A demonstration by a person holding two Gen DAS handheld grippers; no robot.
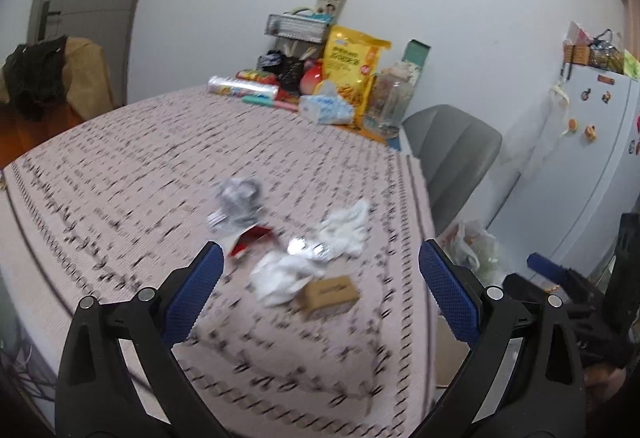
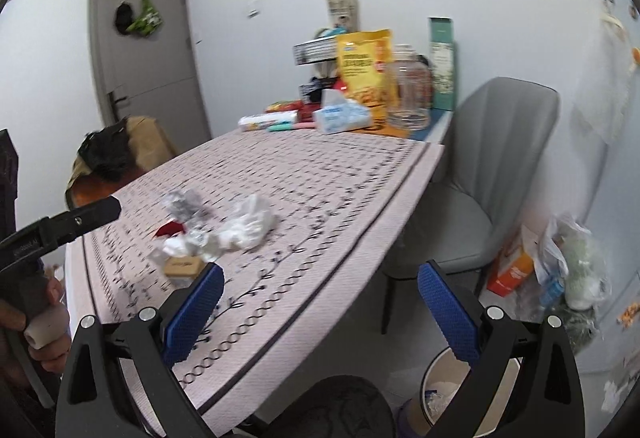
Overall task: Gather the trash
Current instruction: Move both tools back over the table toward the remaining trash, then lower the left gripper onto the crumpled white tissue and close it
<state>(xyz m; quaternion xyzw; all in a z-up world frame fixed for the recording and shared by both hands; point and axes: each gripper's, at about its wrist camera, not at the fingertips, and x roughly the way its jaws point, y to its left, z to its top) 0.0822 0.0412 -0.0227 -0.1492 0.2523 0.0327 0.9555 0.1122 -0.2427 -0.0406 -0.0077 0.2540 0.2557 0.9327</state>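
A heap of trash lies on the patterned tablecloth (image 1: pixel 120 158): a crumpled silver wrapper (image 1: pixel 238 204), a red wrapper (image 1: pixel 250 242), a foil scrap (image 1: pixel 308 250), two white tissues (image 1: pixel 346 230) and a small brown box (image 1: pixel 330 294). My left gripper (image 1: pixel 320 252) hovers open just above and in front of the heap, holding nothing. The right wrist view shows the same heap to the left, with the box (image 2: pixel 182 266) nearest. My right gripper (image 2: pixel 320 270) is open and empty over the table's near right edge. A waste bin (image 2: pixel 436 370) stands on the floor below it.
A yellow snack bag (image 1: pixel 354 58), tissue pack (image 1: pixel 326 108), glass jar (image 1: pixel 390 104) and other goods crowd the table's far end. A grey chair (image 2: pixel 496 158) stands at the right side. A white fridge (image 1: pixel 580 158) and plastic bags (image 2: pixel 568 262) lie beyond.
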